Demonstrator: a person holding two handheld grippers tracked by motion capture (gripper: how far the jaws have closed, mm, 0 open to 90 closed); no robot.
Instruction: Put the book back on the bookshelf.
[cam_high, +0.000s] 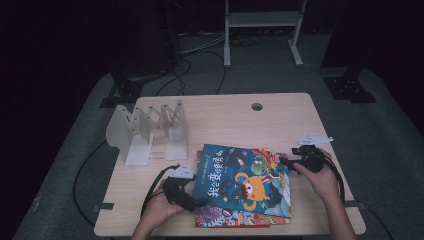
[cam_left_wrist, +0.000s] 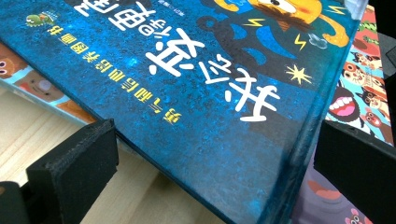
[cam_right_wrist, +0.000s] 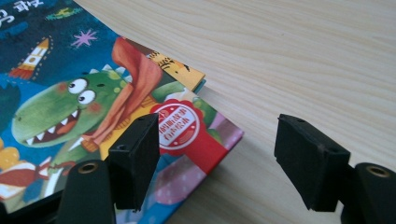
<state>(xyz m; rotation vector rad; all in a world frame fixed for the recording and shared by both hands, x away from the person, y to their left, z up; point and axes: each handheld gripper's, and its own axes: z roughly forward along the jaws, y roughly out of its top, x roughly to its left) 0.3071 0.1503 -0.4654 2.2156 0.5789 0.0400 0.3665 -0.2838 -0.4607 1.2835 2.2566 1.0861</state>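
Observation:
A blue picture book (cam_high: 245, 177) with a green dinosaur and an orange monster lies on top of other books at the table's front middle. My left gripper (cam_high: 192, 200) is at its near left corner, open. In the left gripper view its jaws (cam_left_wrist: 217, 147) stand wide on either side of the blue book's (cam_left_wrist: 187, 93) corner without touching it. My right gripper (cam_high: 287, 161) is at the book's far right corner. In the right gripper view it (cam_right_wrist: 219, 140) is open, with one jaw over the cover (cam_right_wrist: 70, 102) and the other over bare wood.
A red, patterned book (cam_high: 230, 218) pokes out below the blue one, and an orange-edged book (cam_right_wrist: 177, 70) shows under its far corner. A white folding rack (cam_high: 150, 132) stands at the back left. A cable hole (cam_high: 257, 106) is in the table (cam_high: 300, 120).

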